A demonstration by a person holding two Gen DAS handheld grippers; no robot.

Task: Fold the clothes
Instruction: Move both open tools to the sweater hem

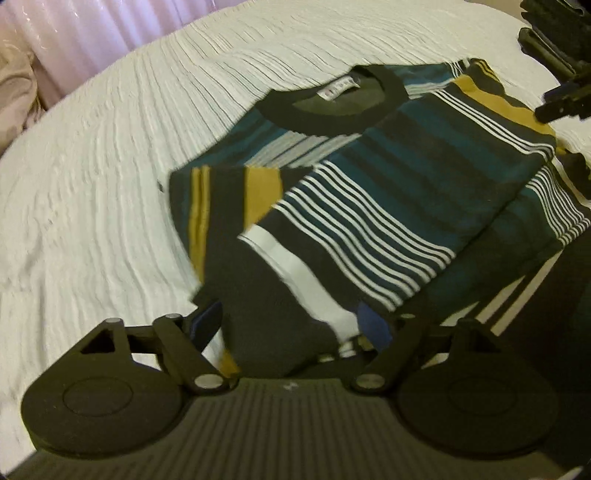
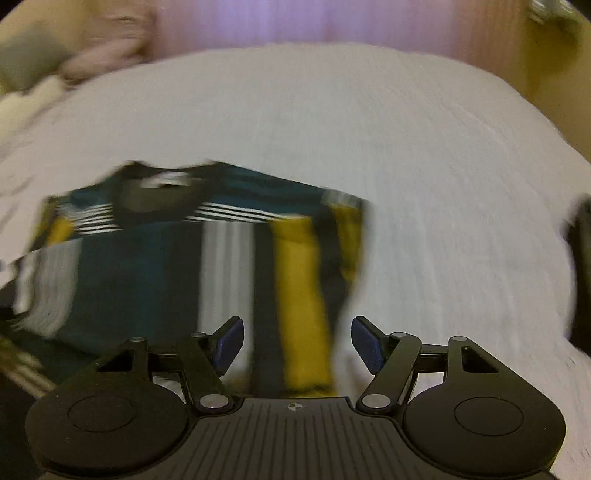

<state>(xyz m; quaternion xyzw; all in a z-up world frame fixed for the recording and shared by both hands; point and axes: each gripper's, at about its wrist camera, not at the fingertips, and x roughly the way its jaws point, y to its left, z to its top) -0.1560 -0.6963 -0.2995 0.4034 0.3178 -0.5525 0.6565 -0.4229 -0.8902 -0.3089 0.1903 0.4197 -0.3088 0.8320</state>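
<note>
Left wrist view shows a striped shirt lying on a bed covered in ribbed white fabric, its black collar at the far end and both sleeves folded in over the body. The left gripper hangs over the shirt's near hem with its blue pads spread wide, the cloth lying between them but not pinched. At the upper right edge of this view, part of the right gripper shows as a dark shape. Right wrist view is blurred: the right gripper stands spread over the shirt's right side, a yellow stripe running between its blue pads, which do not press on the cloth. Pink curtains hang beyond the bed.
</note>
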